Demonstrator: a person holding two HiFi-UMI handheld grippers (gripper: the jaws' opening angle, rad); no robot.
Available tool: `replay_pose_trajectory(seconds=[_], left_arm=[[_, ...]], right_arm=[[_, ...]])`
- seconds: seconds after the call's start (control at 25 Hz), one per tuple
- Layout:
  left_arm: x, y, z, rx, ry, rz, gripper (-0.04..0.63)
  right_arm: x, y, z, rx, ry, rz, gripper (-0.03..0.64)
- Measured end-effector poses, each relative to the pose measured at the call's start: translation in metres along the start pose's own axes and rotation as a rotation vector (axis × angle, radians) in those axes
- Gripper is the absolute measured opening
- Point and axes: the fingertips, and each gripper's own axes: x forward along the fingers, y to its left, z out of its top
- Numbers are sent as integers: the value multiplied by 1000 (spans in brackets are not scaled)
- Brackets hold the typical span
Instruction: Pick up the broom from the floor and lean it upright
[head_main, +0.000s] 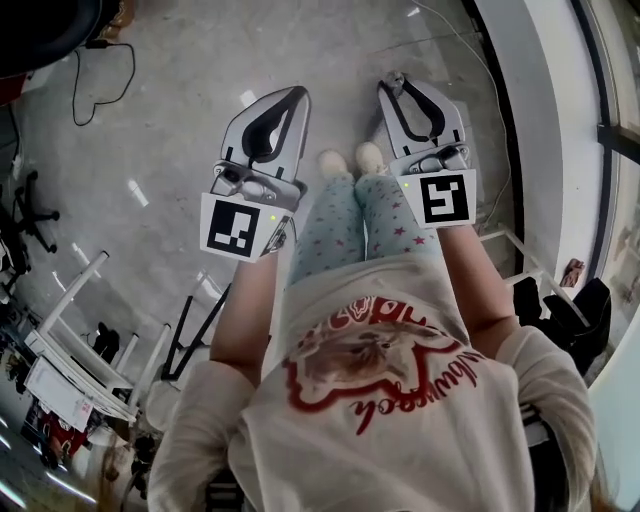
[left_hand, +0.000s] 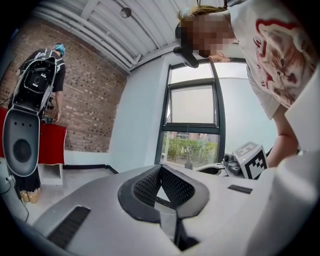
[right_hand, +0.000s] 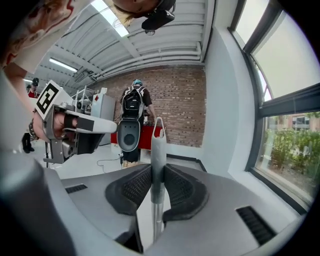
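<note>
The broom's grey handle (right_hand: 158, 145), with a hanging loop at its top, stands upright in the right gripper view. My right gripper (right_hand: 158, 169) is shut on it, both black pads pressed against its sides. The broom's head is hidden below. In the head view the right gripper (head_main: 392, 82) is held over the floor ahead of the person's feet. The left gripper (head_main: 297, 94) hovers beside it to the left. Its jaws meet at the tips, and the left gripper (left_hand: 160, 168) has nothing between them. Each gripper shows in the other's view, off to one side.
A tall window (left_hand: 192, 127) and pale wall run along the right. A brick wall (right_hand: 175, 100) stands beyond, with a person wearing a backpack (right_hand: 133, 107) at a red table (left_hand: 50, 145). A cable (head_main: 100, 80), white racks (head_main: 80, 345) and an office chair (head_main: 25, 210) lie on the left.
</note>
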Motion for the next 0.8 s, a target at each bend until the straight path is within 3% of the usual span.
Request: replay_pose_trajectory(seconds=[0.24, 0.44, 0.6, 0.8], left_arm=[[19, -25, 15, 15, 11, -159, 21], [57, -80, 24, 24, -4, -298, 21], [87, -119, 30, 46, -5, -426, 21], [124, -175, 22, 62, 27, -559, 21]], right_arm=[[-30, -41, 21, 76, -28, -209, 95], [-80, -85, 21, 136, -35, -347, 95], [-118, -119, 34, 213, -99, -493, 95], [-171, -164, 22, 221, -108, -637, 95]])
